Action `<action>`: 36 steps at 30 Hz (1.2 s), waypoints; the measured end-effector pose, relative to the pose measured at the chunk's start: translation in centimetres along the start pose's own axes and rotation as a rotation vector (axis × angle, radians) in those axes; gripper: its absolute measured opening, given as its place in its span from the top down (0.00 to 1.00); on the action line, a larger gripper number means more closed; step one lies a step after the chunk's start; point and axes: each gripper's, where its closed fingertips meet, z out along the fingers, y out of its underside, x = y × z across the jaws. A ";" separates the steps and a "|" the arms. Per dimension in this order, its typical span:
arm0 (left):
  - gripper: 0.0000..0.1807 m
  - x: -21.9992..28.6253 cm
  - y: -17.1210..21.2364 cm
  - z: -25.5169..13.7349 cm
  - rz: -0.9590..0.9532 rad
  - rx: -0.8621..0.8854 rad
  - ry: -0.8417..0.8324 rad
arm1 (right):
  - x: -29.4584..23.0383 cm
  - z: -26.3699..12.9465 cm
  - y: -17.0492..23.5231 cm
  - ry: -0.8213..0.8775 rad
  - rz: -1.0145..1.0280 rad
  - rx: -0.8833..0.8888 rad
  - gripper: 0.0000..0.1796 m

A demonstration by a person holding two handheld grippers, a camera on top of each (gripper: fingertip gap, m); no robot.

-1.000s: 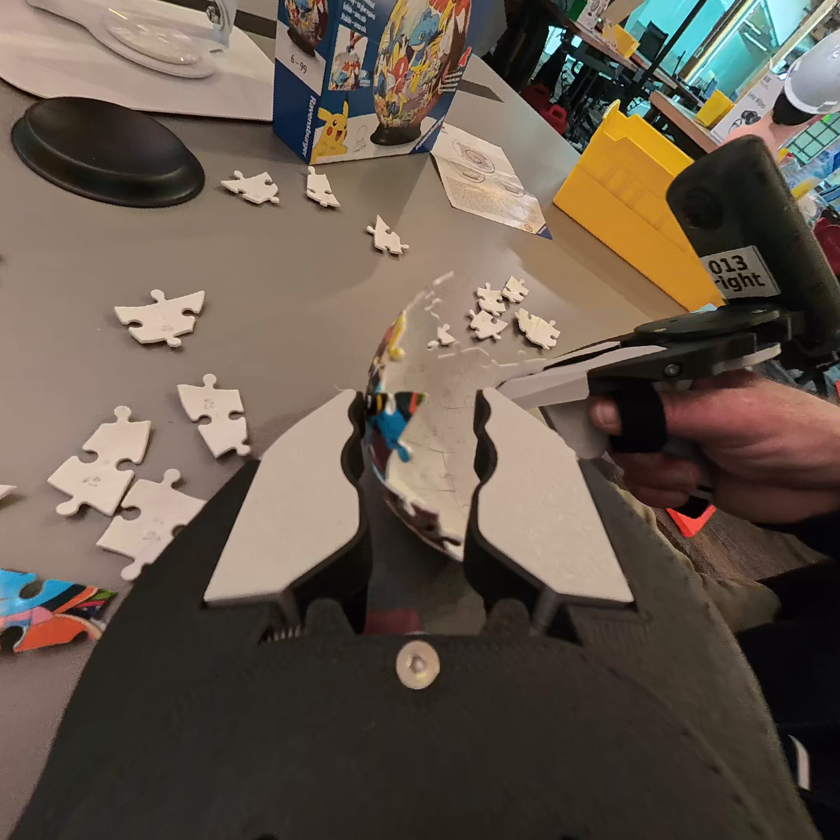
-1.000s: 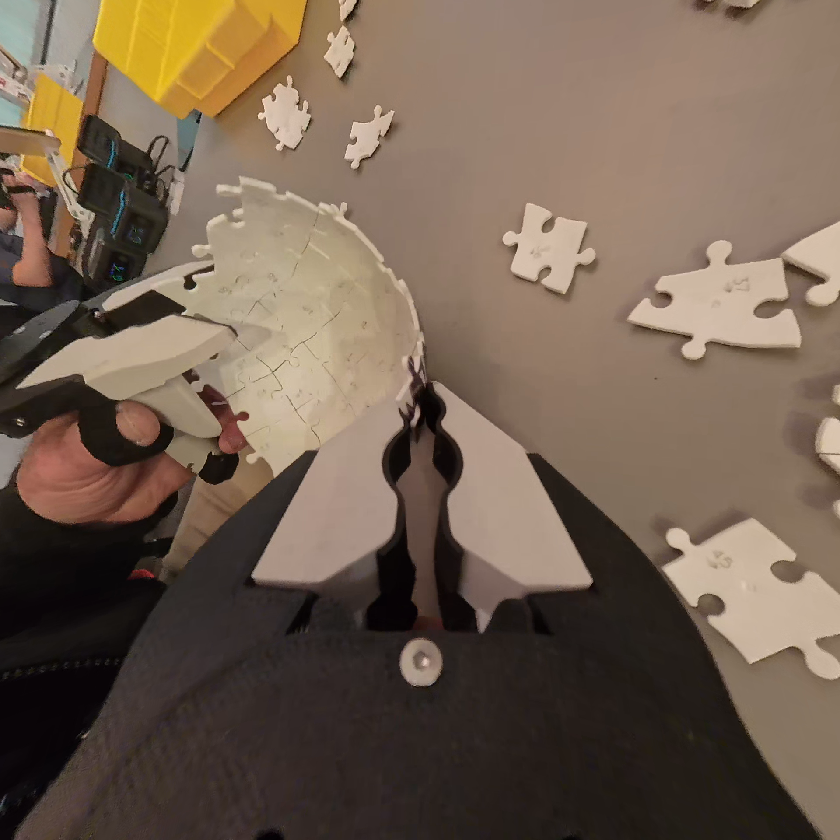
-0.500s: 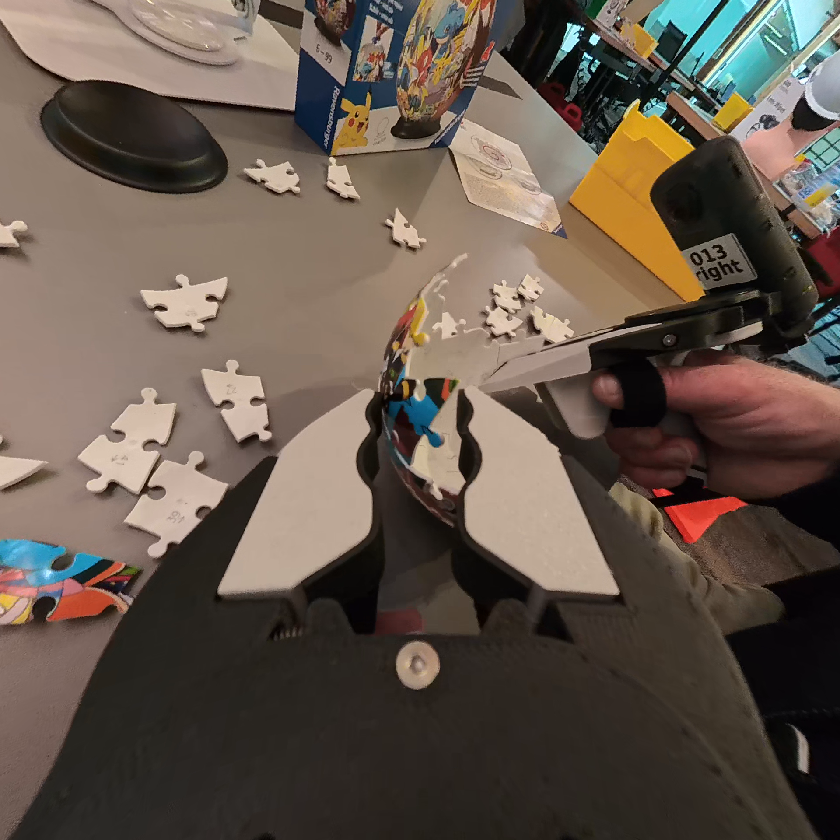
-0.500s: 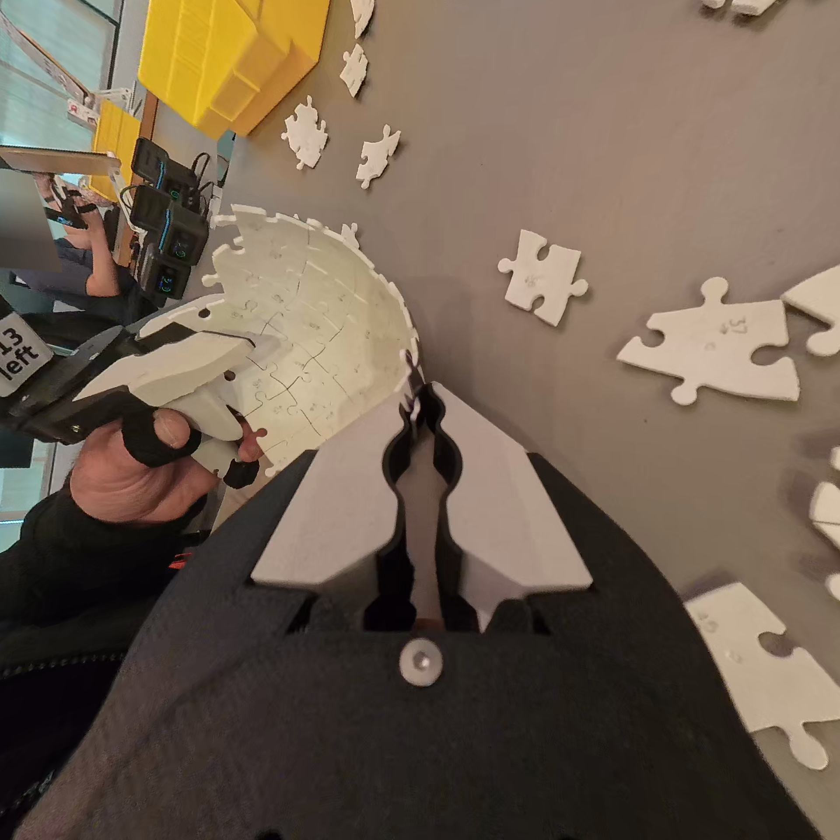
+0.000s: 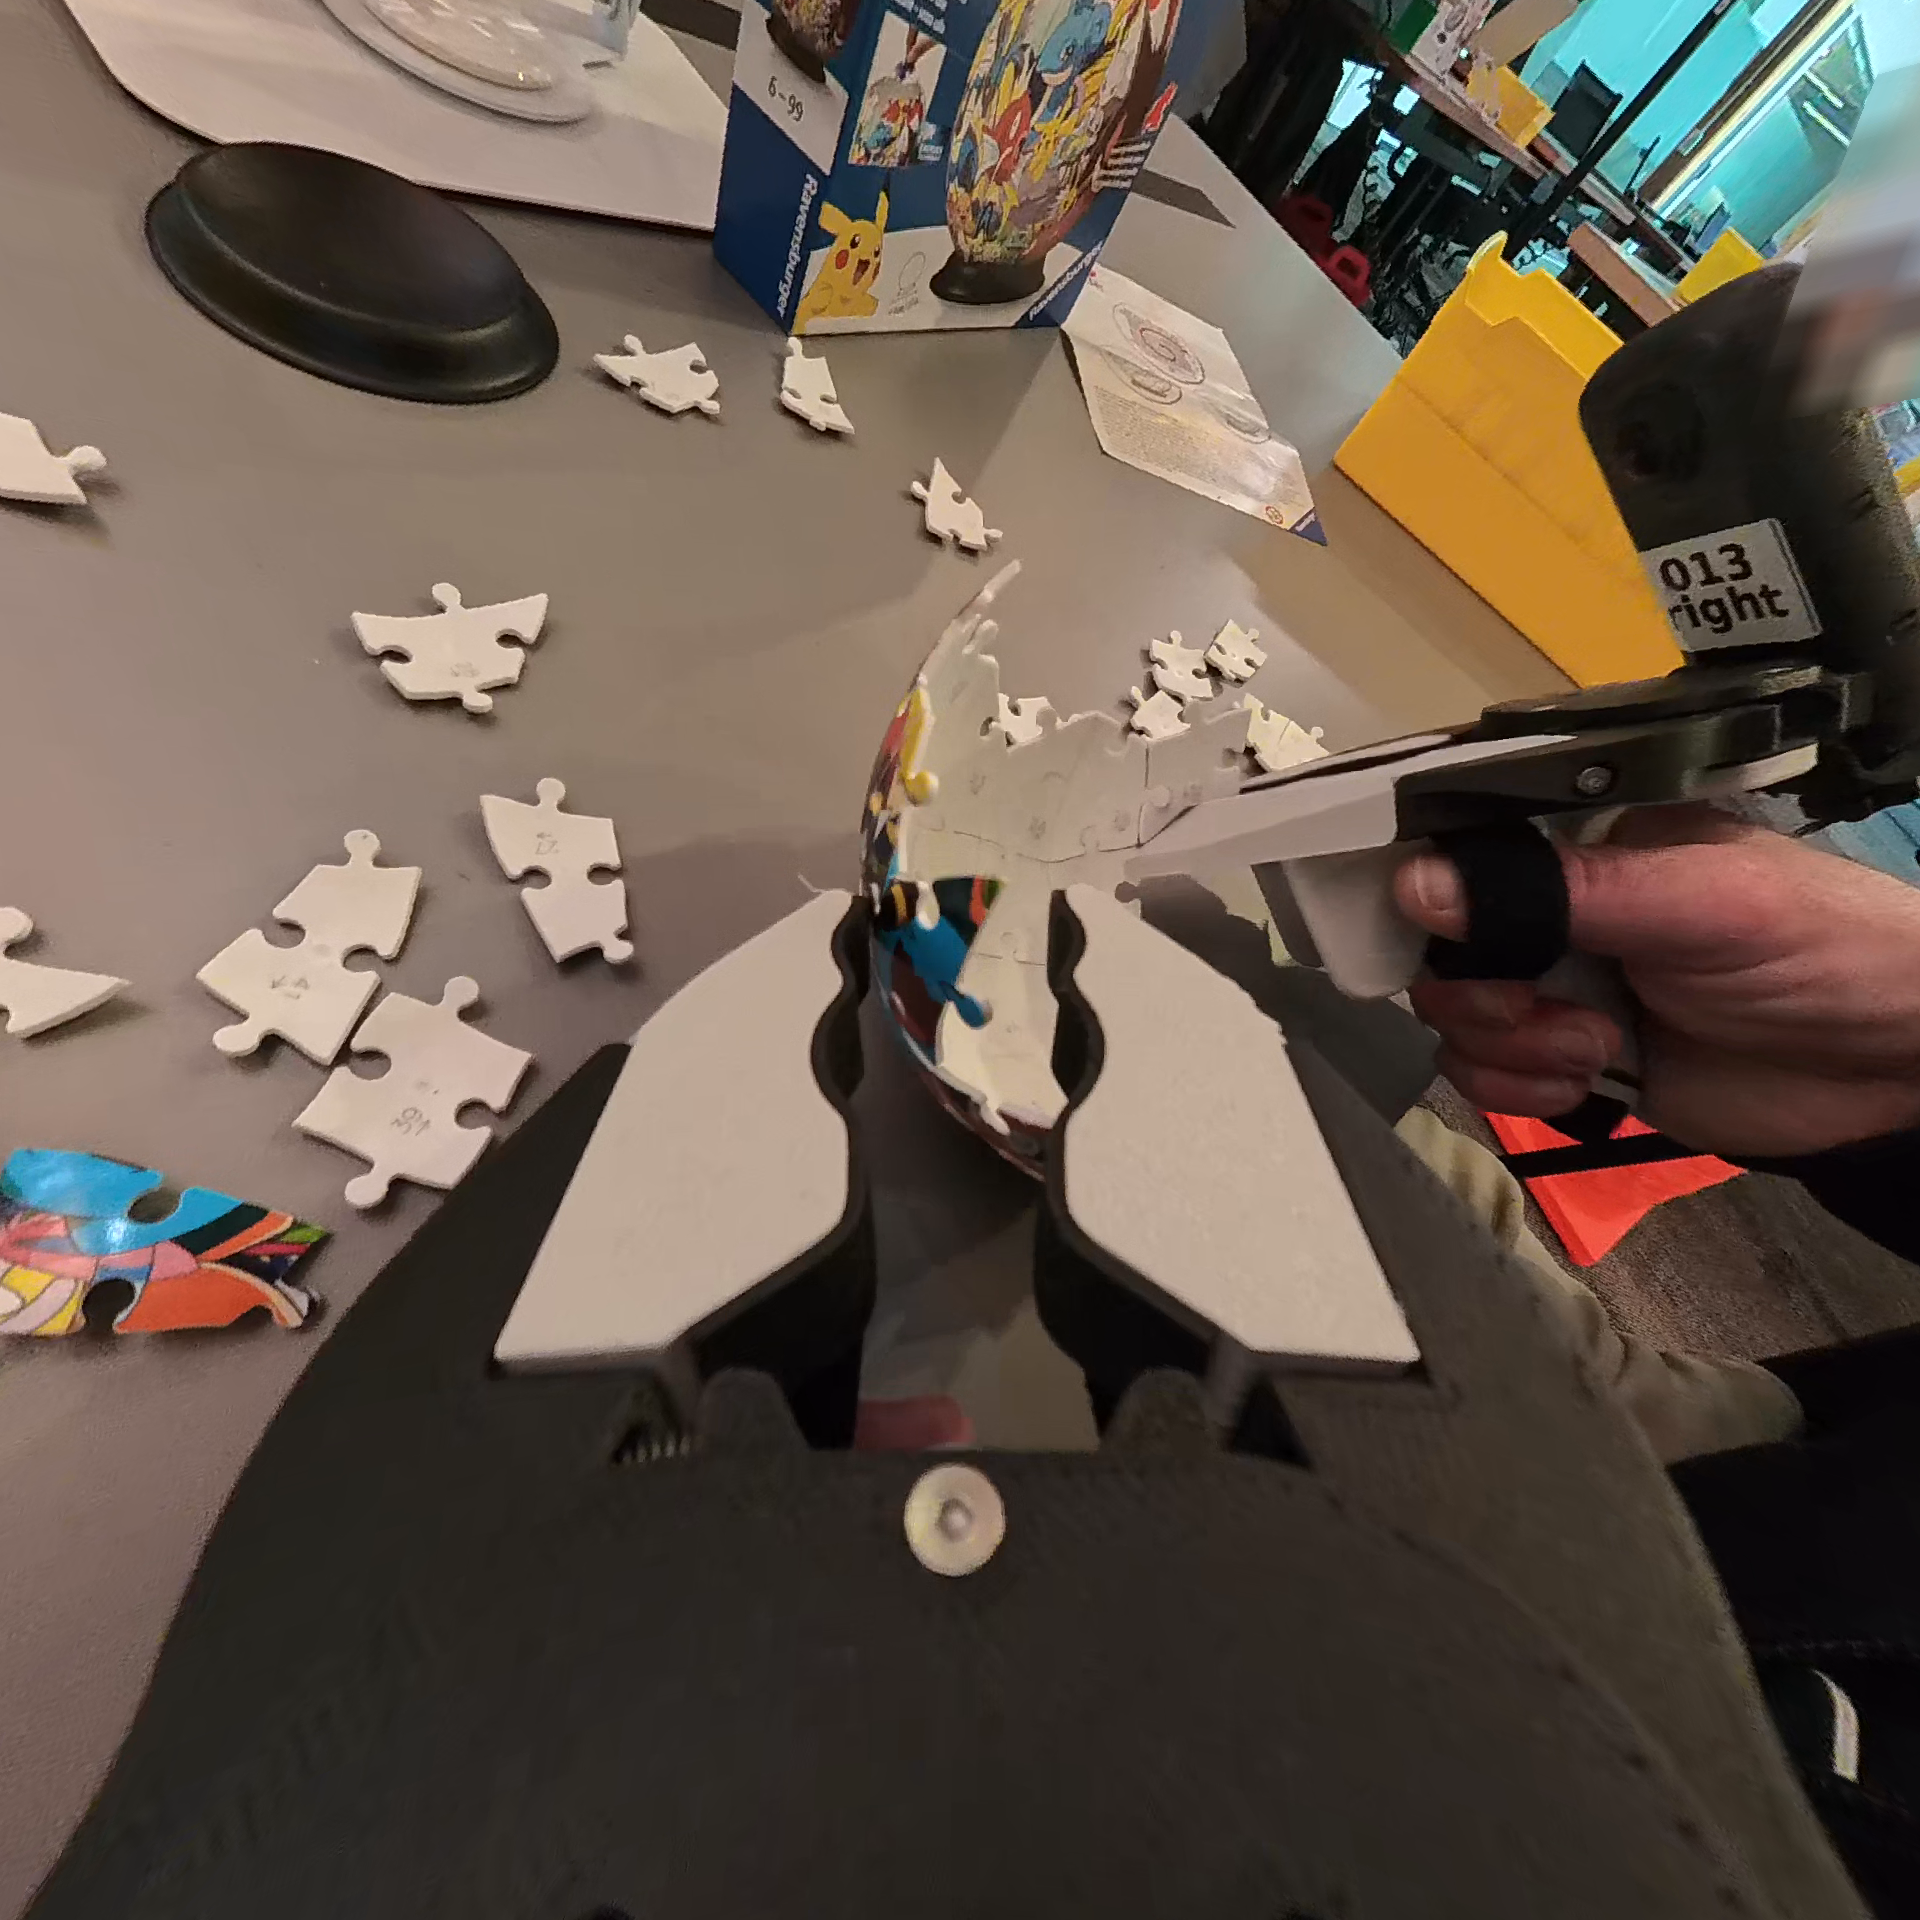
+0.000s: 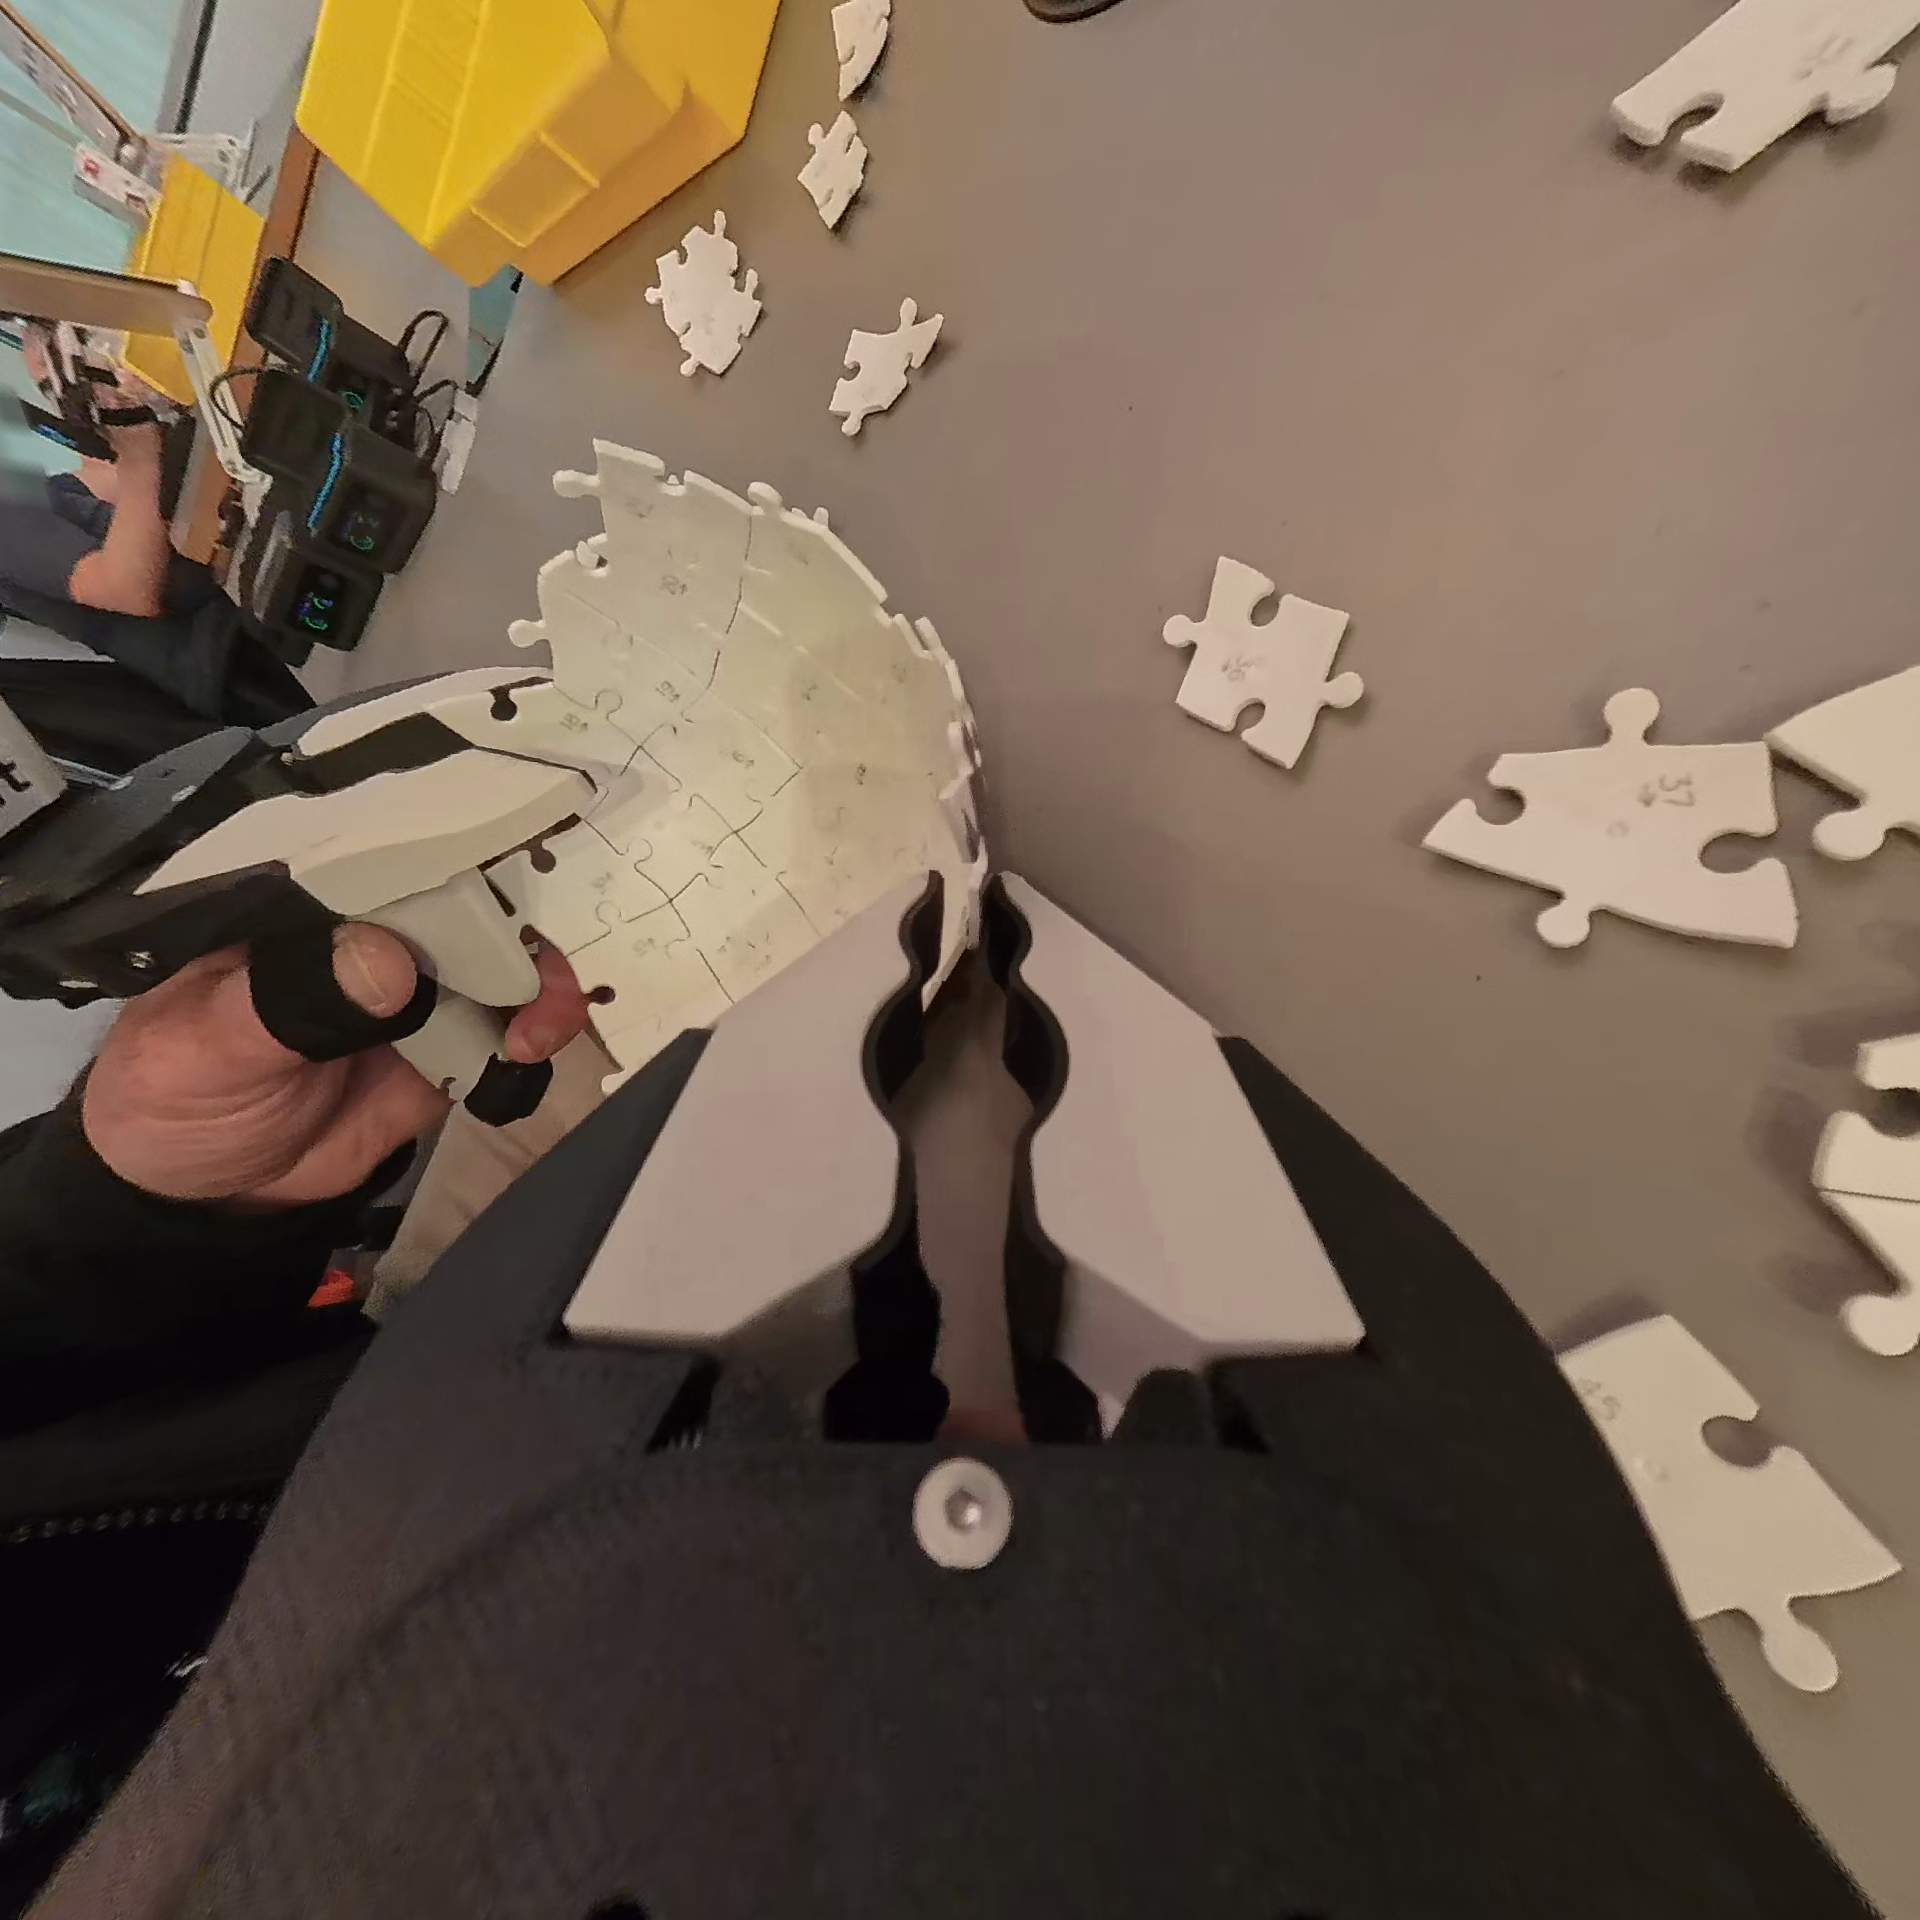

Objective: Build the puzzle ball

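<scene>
A half-built puzzle ball (image 5: 1023,821), a curved shell white inside and brightly printed outside, is held up above the grey surface (image 5: 675,540) by two hand-held tools. The left tool (image 5: 954,940) has its fingers set a little apart, one on each side of the shell's lower wall; whether they press it cannot be told from its own view. In the right wrist view it reaches into the bowl from the left. The right tool (image 6: 961,899) has its fingers nearly together, clamped on the thin rim of the shell (image 6: 748,769).

Containers: a yellow plastic bin (image 5: 1496,457) at the far right edge of the surface, its contents hidden; a blue puzzle box (image 5: 925,166) with a printed ball picture, standing upright and bearing print. A folded leaflet (image 5: 1195,416) lies beside the box. A black oval stand (image 5: 353,275) sits far left.

Loose white pieces (image 5: 452,644) lie face down around the shell, about fifteen in the left wrist view, some bearing small pencilled marks. One colourful joined section (image 5: 145,1247) lies face up at the left edge. Each tool carries a white label.
</scene>
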 end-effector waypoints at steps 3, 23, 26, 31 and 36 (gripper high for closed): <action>0.81 0.0 0.1 -0.1 -0.002 0.002 -0.003 | 0.2 0.0 -0.2 0.024 -0.026 0.004 1.00; 0.77 1.7 2.6 -1.2 -0.072 -0.053 0.025 | 0.3 1.5 -2.5 0.069 -0.249 -0.078 0.99; 0.77 1.9 3.1 -1.4 -0.083 -0.065 0.029 | 0.1 1.7 -2.6 0.059 -0.280 -0.088 0.99; 0.75 1.9 3.4 -1.6 -0.089 -0.077 0.042 | -0.1 1.8 -2.7 0.020 -0.311 -0.082 0.99; 0.67 2.0 2.6 -2.2 -0.077 -0.085 0.070 | -0.5 1.9 -2.9 -0.016 -0.324 -0.069 1.00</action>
